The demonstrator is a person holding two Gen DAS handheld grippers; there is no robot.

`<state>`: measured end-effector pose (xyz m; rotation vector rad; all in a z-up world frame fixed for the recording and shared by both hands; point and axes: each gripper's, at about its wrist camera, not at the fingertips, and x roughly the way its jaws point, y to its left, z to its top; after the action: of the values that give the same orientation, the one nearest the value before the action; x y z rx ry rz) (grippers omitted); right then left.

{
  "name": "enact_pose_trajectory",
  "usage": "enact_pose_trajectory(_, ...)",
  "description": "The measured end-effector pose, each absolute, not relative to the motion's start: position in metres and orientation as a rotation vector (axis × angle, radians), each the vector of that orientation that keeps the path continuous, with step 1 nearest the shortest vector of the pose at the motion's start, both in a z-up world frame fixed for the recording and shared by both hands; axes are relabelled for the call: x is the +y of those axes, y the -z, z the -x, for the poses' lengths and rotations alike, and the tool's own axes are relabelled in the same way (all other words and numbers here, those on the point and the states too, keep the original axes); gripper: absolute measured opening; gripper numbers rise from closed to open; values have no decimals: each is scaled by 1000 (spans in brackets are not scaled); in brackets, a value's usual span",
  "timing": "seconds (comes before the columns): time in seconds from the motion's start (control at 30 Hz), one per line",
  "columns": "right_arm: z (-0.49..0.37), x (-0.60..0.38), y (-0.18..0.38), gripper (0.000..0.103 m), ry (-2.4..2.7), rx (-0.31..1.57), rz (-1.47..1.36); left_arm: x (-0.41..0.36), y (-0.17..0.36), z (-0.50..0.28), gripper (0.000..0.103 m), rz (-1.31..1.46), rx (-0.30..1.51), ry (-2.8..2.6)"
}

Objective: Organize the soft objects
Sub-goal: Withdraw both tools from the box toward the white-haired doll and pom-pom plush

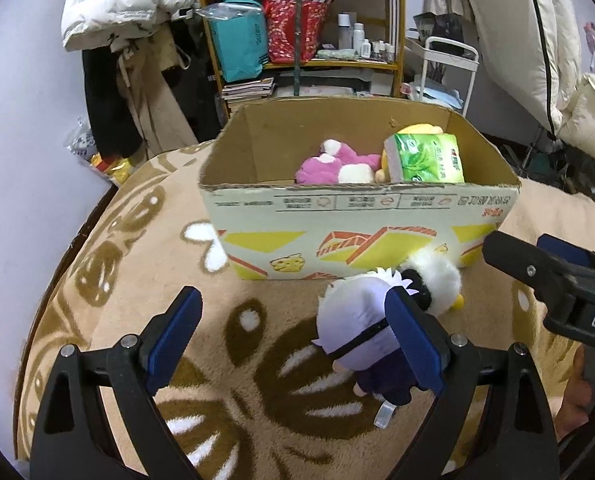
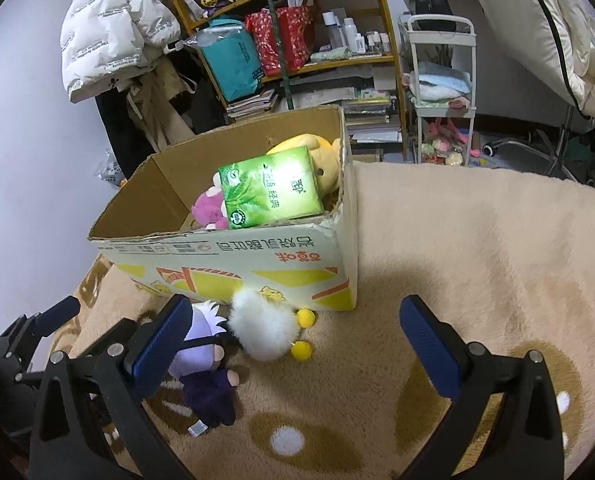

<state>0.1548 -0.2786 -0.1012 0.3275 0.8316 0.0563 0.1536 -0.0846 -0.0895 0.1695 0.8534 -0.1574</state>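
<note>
The open cardboard box [image 1: 357,232] on the beige patterned blanket [image 1: 137,264] already holds a pink plush toy [image 1: 329,164], a yellow plush [image 2: 317,160] and a green tissue pack [image 2: 271,192]. Two remain on the blanket just before it: a white-haired doll in dark clothes [image 1: 361,332] and a fluffy white plush with yellow feet [image 2: 263,330]. The left hand-held gripper [image 1: 293,344] and the right hand-held gripper [image 2: 293,348] both gape wide, holding nothing.
</note>
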Motion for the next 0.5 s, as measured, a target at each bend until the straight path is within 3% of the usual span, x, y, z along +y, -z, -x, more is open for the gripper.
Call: enact_pose_trajectory(0.5,-173,-277,129,103,-72,915,-378,-109,124,-163,92,-187,941,240)
